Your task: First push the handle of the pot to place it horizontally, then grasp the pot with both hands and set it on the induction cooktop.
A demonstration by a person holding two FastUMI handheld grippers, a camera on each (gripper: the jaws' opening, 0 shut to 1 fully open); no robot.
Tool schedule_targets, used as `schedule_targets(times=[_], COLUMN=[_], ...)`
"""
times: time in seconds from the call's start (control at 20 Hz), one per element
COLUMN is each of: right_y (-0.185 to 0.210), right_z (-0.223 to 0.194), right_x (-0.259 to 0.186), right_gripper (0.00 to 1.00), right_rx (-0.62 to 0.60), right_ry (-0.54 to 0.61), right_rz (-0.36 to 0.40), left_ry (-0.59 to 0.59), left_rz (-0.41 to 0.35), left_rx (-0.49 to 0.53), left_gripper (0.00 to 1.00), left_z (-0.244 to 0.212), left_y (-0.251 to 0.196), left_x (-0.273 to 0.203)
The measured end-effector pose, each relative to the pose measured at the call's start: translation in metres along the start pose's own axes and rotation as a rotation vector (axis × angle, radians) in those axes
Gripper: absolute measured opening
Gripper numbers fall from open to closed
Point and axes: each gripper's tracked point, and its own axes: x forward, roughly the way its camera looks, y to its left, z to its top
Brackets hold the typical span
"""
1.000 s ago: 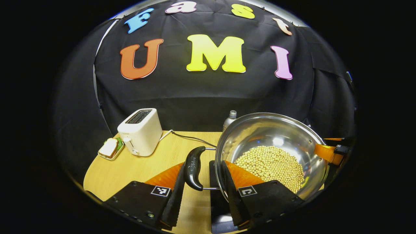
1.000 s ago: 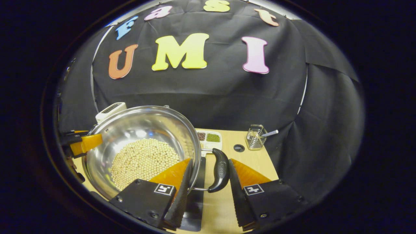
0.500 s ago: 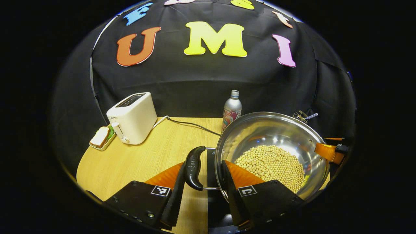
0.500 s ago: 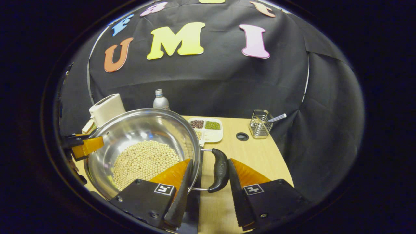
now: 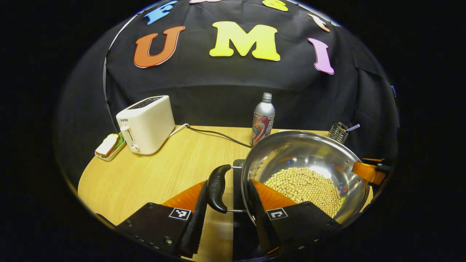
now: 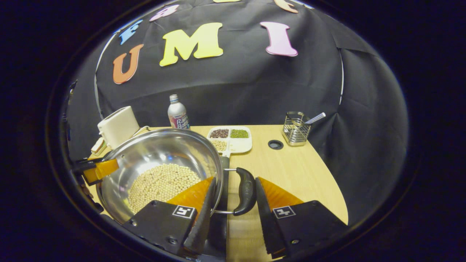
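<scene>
Step in hand, as judged: setting the round stainless-steel pot (image 5: 291,153) down on the black flat induction cooktop (image 5: 236,182).

In the left gripper view, the left gripper (image 5: 227,182) is clamped across the pot's left side. One finger is pressed on the outside of the curved black left handle (image 5: 217,188) and the other is laid inside the wall. In the right gripper view, the right gripper (image 6: 235,179) is closed the same way on the curved black right handle (image 6: 245,191) and the rim.

The pot is held between the two, directly over the cooktop, w/ the dark slab seen under it at both handles. Whether the base is already touching can't be told.

The pale round beans (image 5: 302,185) are heaped toward the near side, so the pot should be kept level. Both sides should be lowered at the same rate. Any tilt and the load would be shifted, maybe spilled.

The base should be centred on the slab, not left hanging over the light wooden table (image 5: 153,178). Both grips should be kept tight until the weight is fully taken. The fingers should then be opened approx. together, w/o the handles being dragged.
</scene>
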Motion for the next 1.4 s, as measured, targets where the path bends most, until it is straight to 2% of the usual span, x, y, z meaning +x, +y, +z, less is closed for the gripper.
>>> schedule_targets(times=[0.45,0.5,0.55,0.65,0.7,0.75,0.8,0.85,0.9,0.95,1.0,1.1,1.4], right_y=[-0.005,-0.006,-0.007,-0.012,-0.016,-0.017,-0.017,-0.017,-0.017,-0.019,-0.019,-0.018,-0.021], right_z=[0.004,0.005,0.007,0.011,0.013,0.016,0.016,0.017,0.015,0.013,0.010,0.005,-0.008], right_x=[-0.003,-0.005,-0.009,-0.020,-0.026,-0.035,-0.044,-0.054,-0.063,-0.072,-0.082,-0.102,-0.166], right_gripper=[0.67,0.71,0.69,0.73,0.75,0.83,0.83,0.89,0.90,0.90,0.90,0.90,0.93], right_rx=[0.002,0.002,0.006,0.009,0.004,0.001,0.001,0.003,0.006,0.008,0.006,0.007,0.007], right_ry=[-0.015,-0.024,-0.034,-0.061,-0.079,-0.095,-0.108,-0.121,-0.130,-0.138,-0.145,-0.160,-0.260], right_rz=[-0.004,-0.001,-0.003,-0.023,-0.038,-0.046,-0.049,-0.047,-0.048,-0.054,-0.056,-0.057,-0.092], left_ry=[-0.056,-0.063,-0.064,-0.066,-0.069,-0.075,-0.081,-0.090,-0.097,-0.108,-0.121,-0.151,-0.235], left_rz=[0.007,0.015,0.017,0.013,0.015,0.019,0.021,0.031,0.032,0.034,0.047,0.083,0.088], left_rx=[0.033,0.034,0.026,0.006,0.004,0.005,0.008,0.011,0.011,0.013,0.022,0.045,0.023], left_gripper=[0.65,0.75,0.71,0.77,0.78,0.78,0.81,0.77,0.78,0.86,0.88,0.91,0.94], left_z=[0.010,0.011,0.010,0.008,0.007,0.007,0.007,0.007,0.006,0.006,0.008,0.009,0.013], left_y=[0.006,0.009,0.009,0.010,0.012,0.013,0.013,0.015,0.017,0.016,0.019,0.029,0.034], left_x=[-0.006,-0.008,-0.011,-0.021,-0.026,-0.032,-0.039,-0.046,-0.053,-0.061,-0.070,-0.088,-0.142])
